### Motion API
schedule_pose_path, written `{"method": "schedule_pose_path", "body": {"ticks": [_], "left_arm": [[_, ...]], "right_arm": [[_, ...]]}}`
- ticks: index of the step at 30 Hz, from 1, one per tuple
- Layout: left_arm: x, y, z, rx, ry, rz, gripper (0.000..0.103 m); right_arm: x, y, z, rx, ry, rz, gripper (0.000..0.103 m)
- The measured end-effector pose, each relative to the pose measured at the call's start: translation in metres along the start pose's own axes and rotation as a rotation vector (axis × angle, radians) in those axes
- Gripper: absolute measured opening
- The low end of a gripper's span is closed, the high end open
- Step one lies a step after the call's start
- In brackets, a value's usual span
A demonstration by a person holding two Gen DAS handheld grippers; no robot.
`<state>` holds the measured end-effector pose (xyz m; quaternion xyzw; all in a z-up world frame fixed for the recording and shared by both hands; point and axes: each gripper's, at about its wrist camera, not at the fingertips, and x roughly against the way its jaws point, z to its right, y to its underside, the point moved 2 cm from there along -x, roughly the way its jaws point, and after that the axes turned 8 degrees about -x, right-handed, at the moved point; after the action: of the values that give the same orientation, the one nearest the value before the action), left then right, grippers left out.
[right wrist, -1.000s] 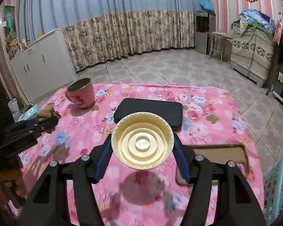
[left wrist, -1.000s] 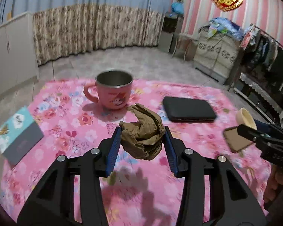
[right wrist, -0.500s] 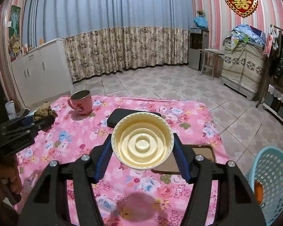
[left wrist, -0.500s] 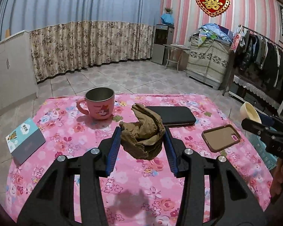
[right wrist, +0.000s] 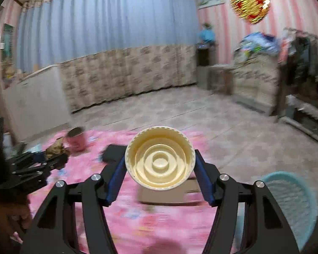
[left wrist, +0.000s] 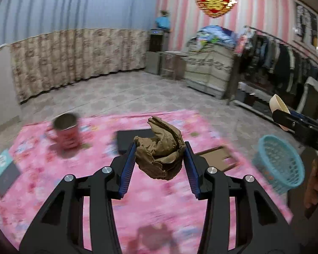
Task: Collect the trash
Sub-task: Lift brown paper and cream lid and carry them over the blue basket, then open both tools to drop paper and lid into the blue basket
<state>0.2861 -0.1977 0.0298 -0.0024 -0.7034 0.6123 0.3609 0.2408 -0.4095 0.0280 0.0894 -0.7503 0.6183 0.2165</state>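
You hold two pieces of trash, one in each claw. Your left gripper (left wrist: 159, 158) pinches the paper wad (left wrist: 160, 148) between its blue pads, up in the air above the pink cloth (left wrist: 137, 207). Your right gripper (right wrist: 160, 175) pinches the cup (right wrist: 160, 157) by its sides, with the ringed bottom facing the camera, also above the cloth.

There is one basket (left wrist: 278, 164), light blue, standing on the floor just beside the right edge of the table. In the right wrist view the basket (right wrist: 290, 201) is at the near right, close under your right claw.

On the cloth I count four other things: one mug (left wrist: 66, 133) at the far left, one black case (left wrist: 133, 141) in the middle behind the wad, one phone (left wrist: 219, 157) near the right edge, and one booklet (left wrist: 2, 173) at the left edge. Beyond the far edge, the tiled floor (left wrist: 137, 93) is open up to the curtain (left wrist: 74, 57).
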Motion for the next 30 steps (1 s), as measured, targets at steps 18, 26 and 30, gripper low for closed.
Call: {"method": "schedule_pose_path", "body": {"ticks": [18, 26, 30], "left_arm": [[-0.111, -0.026, 0.269, -0.173, 0.408, -0.025, 0.044], [-0.127, -0.02, 0.291, -0.188, 0.464, -0.065, 0.045], [-0.125, -0.017, 0.301, -0.228, 0.477, -0.065, 0.072]], "right_arm": [[0.056, 0.012, 0.208, -0.197, 0.299, 0.006, 0.061], [0.049, 0.016, 0.213, -0.216, 0.283, -0.007, 0.061], [0.056, 0.018, 0.213, -0.241, 0.282, 0.011, 0.069]]}}
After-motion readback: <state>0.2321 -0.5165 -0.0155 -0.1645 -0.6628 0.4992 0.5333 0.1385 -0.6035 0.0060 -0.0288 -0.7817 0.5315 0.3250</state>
